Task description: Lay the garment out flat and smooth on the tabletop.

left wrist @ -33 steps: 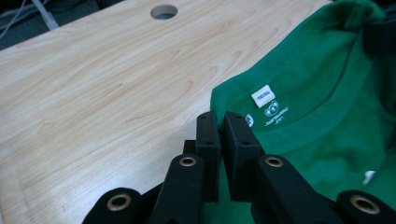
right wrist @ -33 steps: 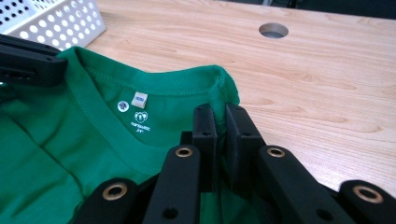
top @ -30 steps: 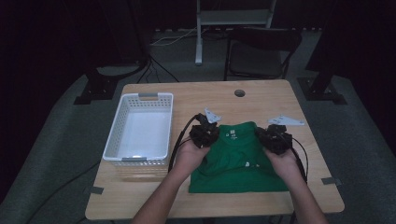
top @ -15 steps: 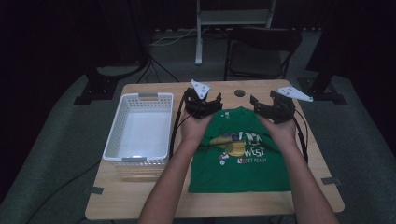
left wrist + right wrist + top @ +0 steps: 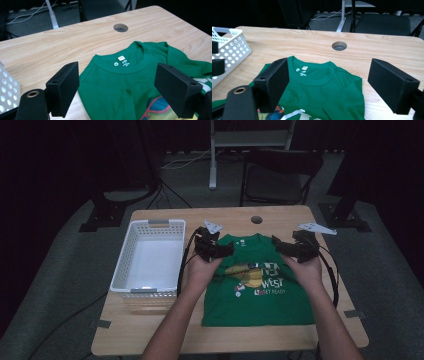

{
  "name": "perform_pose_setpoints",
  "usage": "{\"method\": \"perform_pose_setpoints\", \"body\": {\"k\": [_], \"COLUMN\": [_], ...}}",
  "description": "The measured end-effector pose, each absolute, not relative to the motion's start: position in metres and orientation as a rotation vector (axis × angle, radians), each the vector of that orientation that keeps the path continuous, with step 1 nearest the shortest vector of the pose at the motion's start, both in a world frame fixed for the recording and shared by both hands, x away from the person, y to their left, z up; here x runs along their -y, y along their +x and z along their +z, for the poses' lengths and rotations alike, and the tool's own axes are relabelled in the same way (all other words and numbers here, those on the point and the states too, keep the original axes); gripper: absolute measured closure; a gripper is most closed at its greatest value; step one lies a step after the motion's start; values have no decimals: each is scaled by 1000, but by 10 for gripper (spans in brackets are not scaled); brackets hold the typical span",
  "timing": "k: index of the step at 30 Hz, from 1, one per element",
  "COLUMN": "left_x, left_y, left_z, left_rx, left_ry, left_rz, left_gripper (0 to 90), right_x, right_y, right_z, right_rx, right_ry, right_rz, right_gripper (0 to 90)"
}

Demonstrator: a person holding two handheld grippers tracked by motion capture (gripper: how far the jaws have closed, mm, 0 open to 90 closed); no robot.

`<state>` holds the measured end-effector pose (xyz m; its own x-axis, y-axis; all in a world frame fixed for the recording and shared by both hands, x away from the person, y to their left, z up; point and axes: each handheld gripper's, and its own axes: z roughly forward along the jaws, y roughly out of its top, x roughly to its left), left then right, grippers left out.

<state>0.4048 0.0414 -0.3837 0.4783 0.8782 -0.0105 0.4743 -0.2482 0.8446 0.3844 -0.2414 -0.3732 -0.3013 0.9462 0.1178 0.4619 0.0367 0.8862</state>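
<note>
One green shirt (image 5: 260, 285), one basket (image 5: 150, 255), two hand-held grippers.

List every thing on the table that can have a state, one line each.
Green T-shirt: spread flat, print up, collar toward the far edge, released.
White basket: upright, empty, left of the shirt.
Left hand-held gripper: jaws open, nothing between them.
Right hand-held gripper: jaws open, nothing between them.

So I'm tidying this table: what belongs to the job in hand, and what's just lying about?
In the job: green T-shirt, left tool, right tool, both open above it.
Lying about: white basket, chair behind the table.
</note>
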Motion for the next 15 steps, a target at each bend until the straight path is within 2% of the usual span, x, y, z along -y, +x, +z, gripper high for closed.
{"method": "perform_pose_setpoints", "body": {"k": [15], "left_x": [-43], "left_y": [372], "left_z": [-377], "left_rx": [-1055], "left_ry": [1917], "left_rz": [583], "left_gripper": [212], "right_x": [256], "right_y": [366], "right_z": [-375], "right_rx": [-1814], "right_ry": [1390], "right_rz": [1150], "right_gripper": [163]}}
